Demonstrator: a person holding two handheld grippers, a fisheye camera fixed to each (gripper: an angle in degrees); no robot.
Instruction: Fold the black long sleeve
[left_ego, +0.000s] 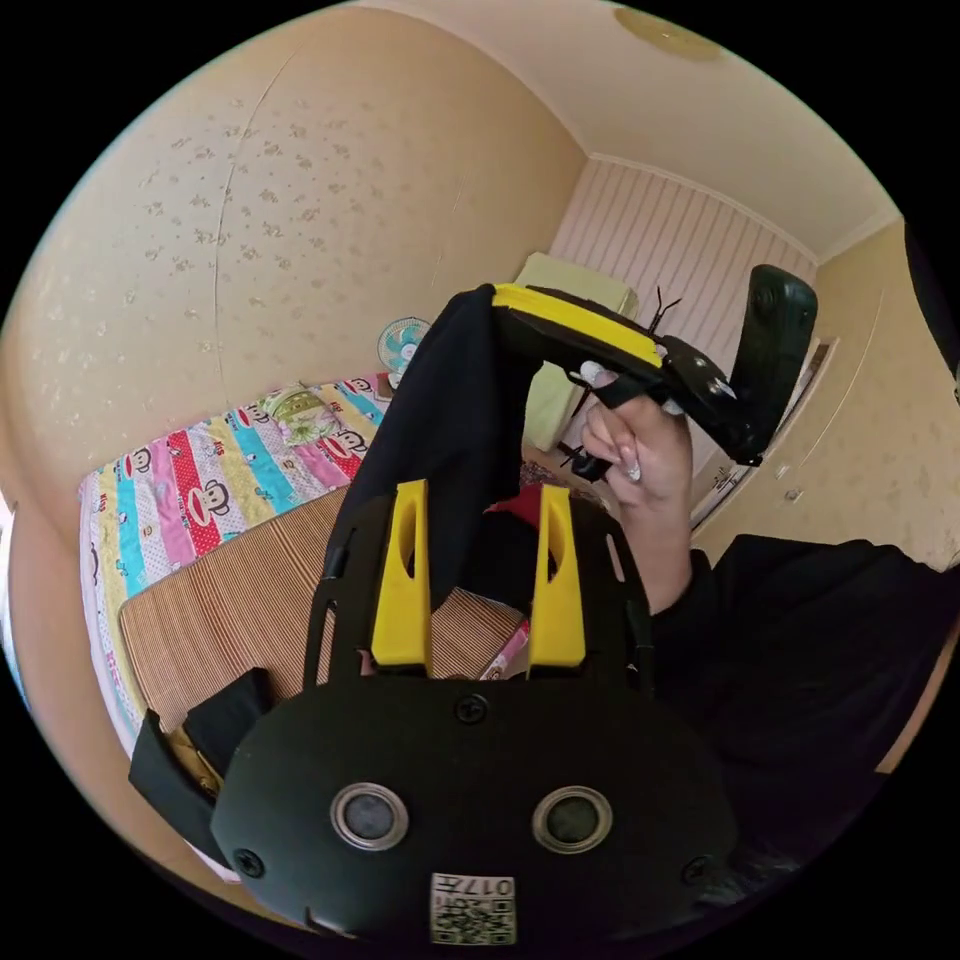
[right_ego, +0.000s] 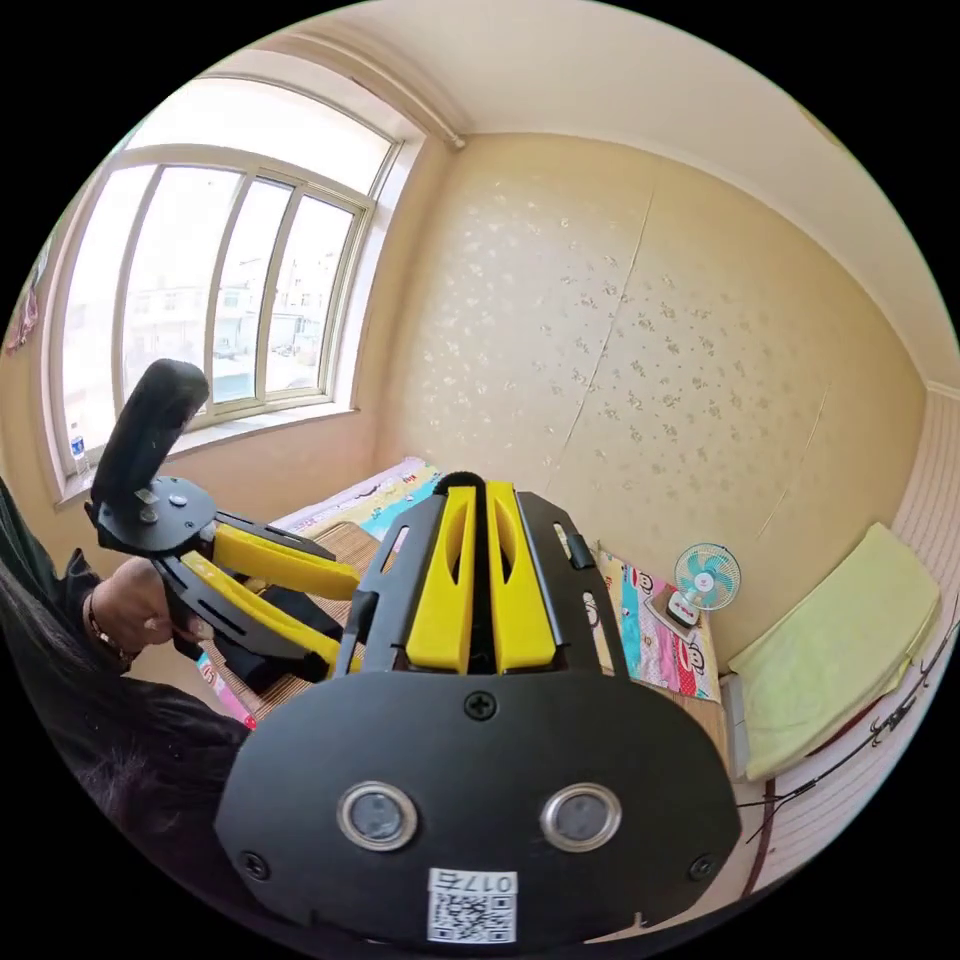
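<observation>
Overhead, the right gripper (left_ego: 495, 300) is clamped on the black shirt (left_ego: 450, 420), which hangs between the left gripper's (left_ego: 478, 500) parted jaws.

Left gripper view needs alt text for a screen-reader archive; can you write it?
A black long-sleeve garment hangs from the shut yellow jaws of the right gripper, held up by a hand. In front, the left gripper has its yellow jaws open around the hanging cloth. Below lies a bed with a striped brown mat and a colourful cartoon-print sheet.
</observation>
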